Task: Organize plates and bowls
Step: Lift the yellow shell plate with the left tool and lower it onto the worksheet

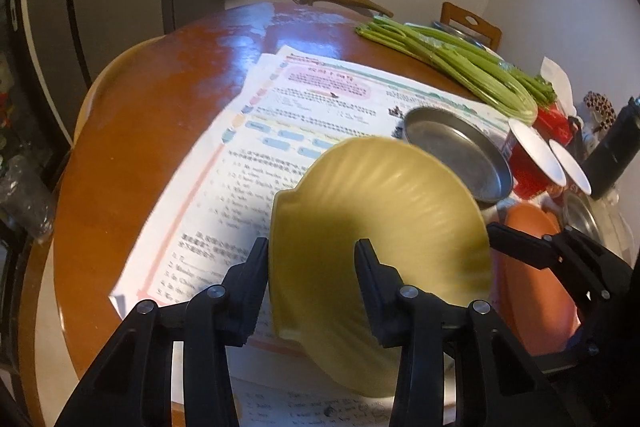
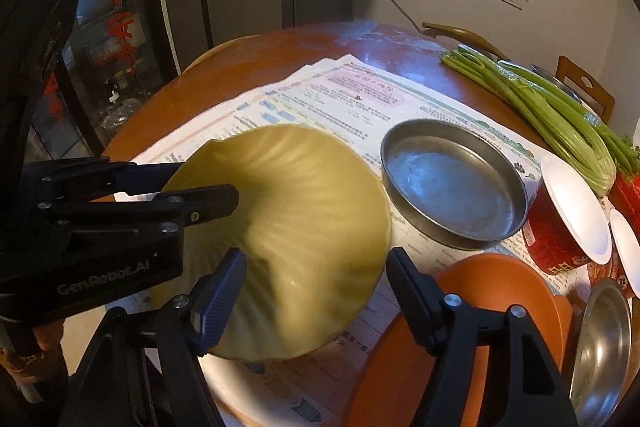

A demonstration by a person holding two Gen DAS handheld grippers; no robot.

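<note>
On the near side of the round brown table (image 1: 160, 87), we hold a yellow bowl (image 1: 380, 227) with both grippers. It is tipped up, with its inside facing us, over the printed papers (image 1: 320, 95) that cover the middle of the table. It looks a bit blurry.

Our left gripper (image 1: 311, 245) pinches the left rim of the bowl. One finger sits on the outside and the other sits inside. Our right gripper (image 2: 315, 255) pinches the right rim the same way, with one finger inside the bowl and one just past its edge.

Just behind the bowl, a round metal pan (image 1: 456, 151) lies flat on the papers. An orange bowl (image 2: 480, 279) sits by the near right edge of the table, right under our right gripper. Beside it we see a shiny steel bowl (image 2: 604, 339) and two red cups (image 2: 560, 227) with white insides. Long green celery (image 1: 460, 63) lies along the far right edge of the table.
</note>
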